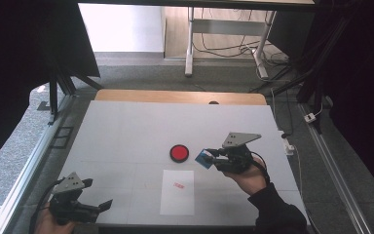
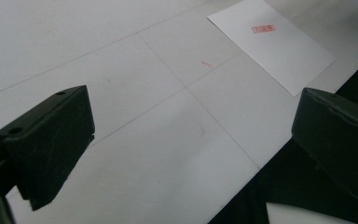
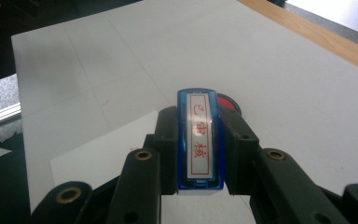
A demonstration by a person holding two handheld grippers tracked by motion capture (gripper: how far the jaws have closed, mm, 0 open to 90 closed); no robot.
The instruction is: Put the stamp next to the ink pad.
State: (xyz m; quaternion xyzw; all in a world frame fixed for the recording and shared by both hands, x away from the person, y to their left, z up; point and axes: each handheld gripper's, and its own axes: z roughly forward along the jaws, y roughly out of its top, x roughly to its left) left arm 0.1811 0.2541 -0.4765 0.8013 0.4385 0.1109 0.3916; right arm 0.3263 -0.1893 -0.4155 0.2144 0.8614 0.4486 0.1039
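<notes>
A white table [image 1: 126,131] is seen from above. On it, near the front edge, a white sheet of paper [image 1: 177,192] bearing 1 small red stamp mark [image 1: 178,185] is laid. Just beyond the sheet, a round red ink pad [image 1: 179,152] is set. Right of the pad, above the table, a blue stamp [image 3: 199,140] is clamped between the 2 jaws of the right gripper [image 1: 213,158], its long axis running along the jaws, its labelled face upward. Far left of the sheet, the left gripper [image 1: 104,204] is held wide open and empty.
</notes>
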